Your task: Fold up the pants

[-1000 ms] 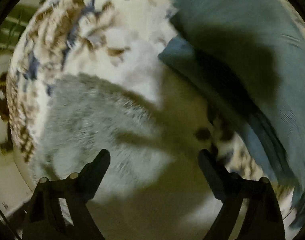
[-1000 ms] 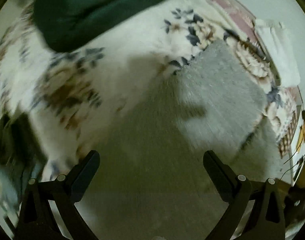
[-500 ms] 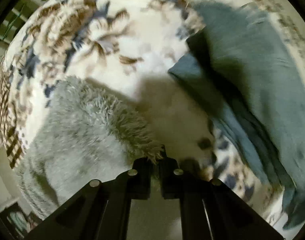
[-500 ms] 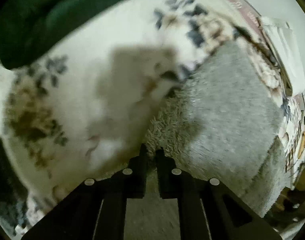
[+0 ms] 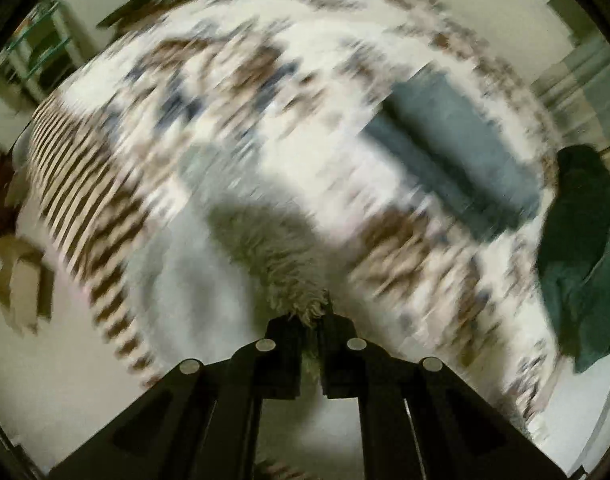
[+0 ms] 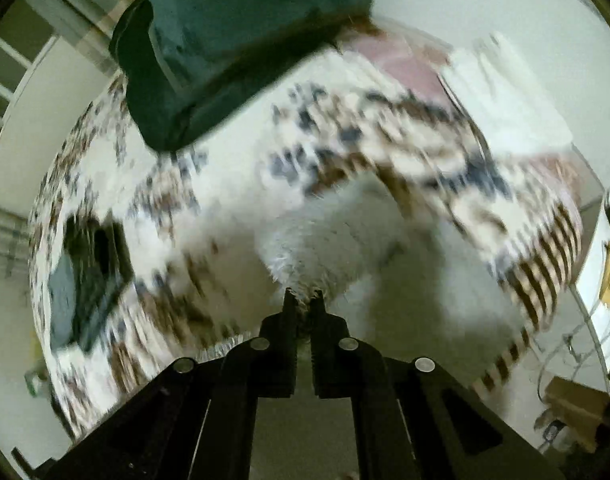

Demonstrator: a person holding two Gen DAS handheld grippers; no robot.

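Since half a second ago, you have lifted both grippers clear of the bed. Your left gripper (image 5: pixel 311 316) pinches the fuzzy grey pants (image 5: pixel 265 240); your right gripper (image 6: pixel 303 300) clamps another edge, with the pants hanging down to the floral bedspread (image 5: pixel 233 92). Motion blur obscures the print. Folded blue-grey fabric (image 5: pixel 457 152) and a dark green garment (image 6: pixel 233 40) lie apart.
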